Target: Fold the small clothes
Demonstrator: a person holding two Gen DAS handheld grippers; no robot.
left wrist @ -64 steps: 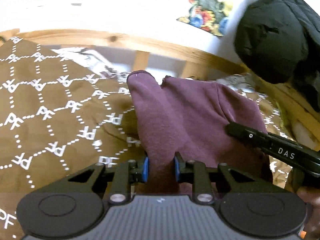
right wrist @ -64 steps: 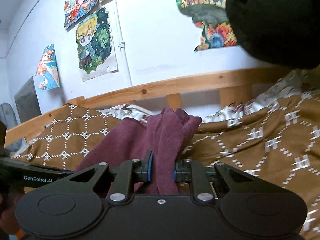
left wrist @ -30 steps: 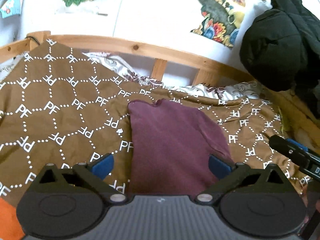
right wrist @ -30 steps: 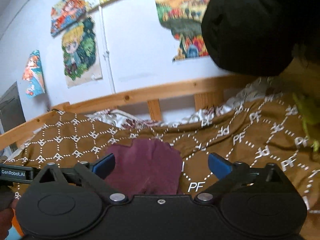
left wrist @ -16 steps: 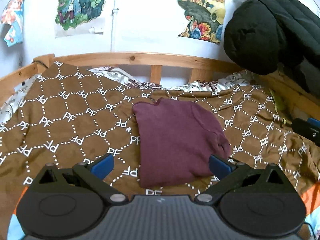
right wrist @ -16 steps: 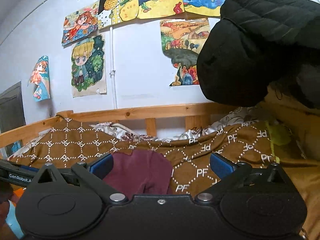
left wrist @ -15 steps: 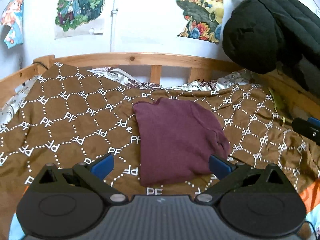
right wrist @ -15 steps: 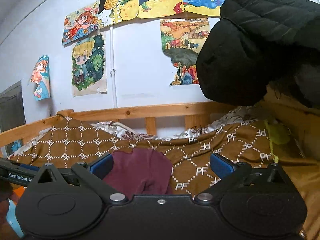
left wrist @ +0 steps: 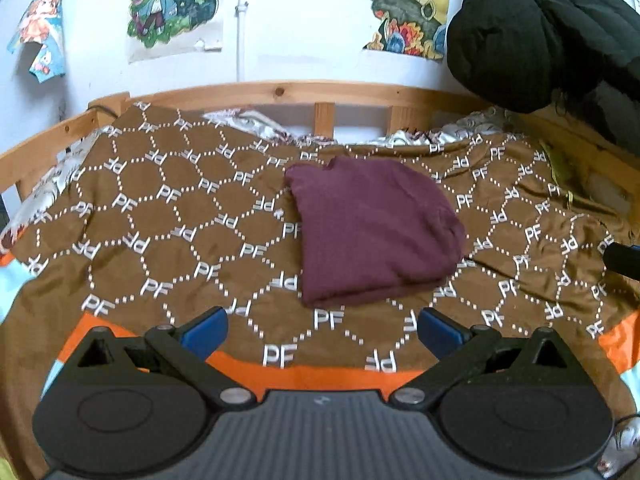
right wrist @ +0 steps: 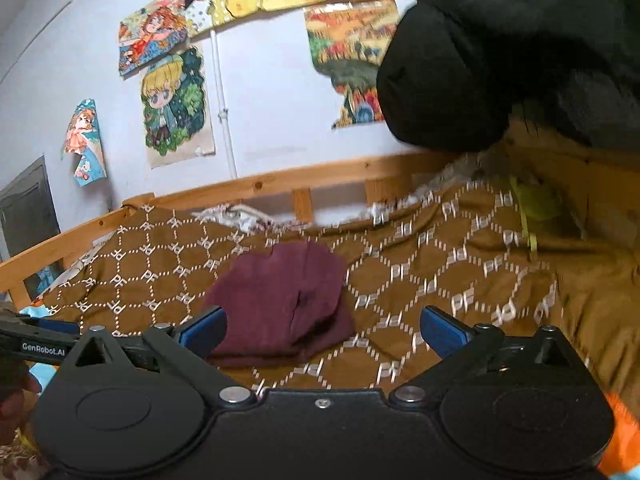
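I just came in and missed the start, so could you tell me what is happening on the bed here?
A person is folding small clothes with a handheld gripper in each hand. A maroon garment lies folded on the brown patterned blanket. The left gripper and the right gripper are both open, hold nothing and sit short of the garment's near edge. A black jacket hangs at the right, by the wooden bed rail.

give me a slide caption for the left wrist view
Open left tongs above a folded maroon garment lying on a brown patterned bedspread.
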